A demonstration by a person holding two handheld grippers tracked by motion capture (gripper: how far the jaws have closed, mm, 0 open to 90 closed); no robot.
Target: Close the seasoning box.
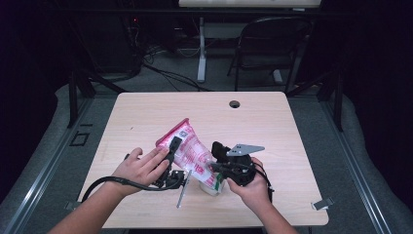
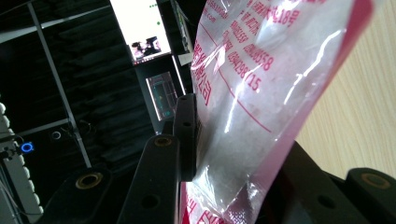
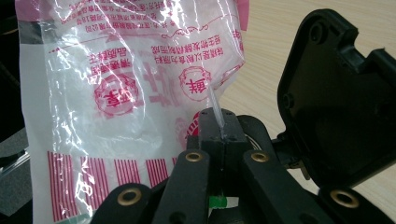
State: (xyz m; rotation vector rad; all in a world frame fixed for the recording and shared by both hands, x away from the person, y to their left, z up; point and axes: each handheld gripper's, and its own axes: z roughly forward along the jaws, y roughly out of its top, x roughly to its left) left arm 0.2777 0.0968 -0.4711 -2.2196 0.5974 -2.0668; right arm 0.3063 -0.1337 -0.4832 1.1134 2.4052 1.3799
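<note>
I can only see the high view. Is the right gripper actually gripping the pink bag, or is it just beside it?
Observer: It's gripping. In the right gripper view, the right gripper is shut on a thin fold of the bag.
Operator: And the left one?
Observer: In the left gripper view, the bag sits inside the left gripper, with one finger pressed flat against it.
Operator: Can you see what's inside?
Observer: Something whitish shows through the clear film.

bag (image 1: 191, 148): showing clear plastic with pink-red print, a solid pink-red top edge, red stripes near the bottom, white grains inside
table (image 1: 146, 117): showing pale wood grain
left gripper (image 1: 173, 152): showing black
right gripper (image 3: 219, 128): showing black, brass-coloured rivets
plate (image 1: 245, 149): showing grey
cup (image 1: 213, 188): showing white with some green
</note>
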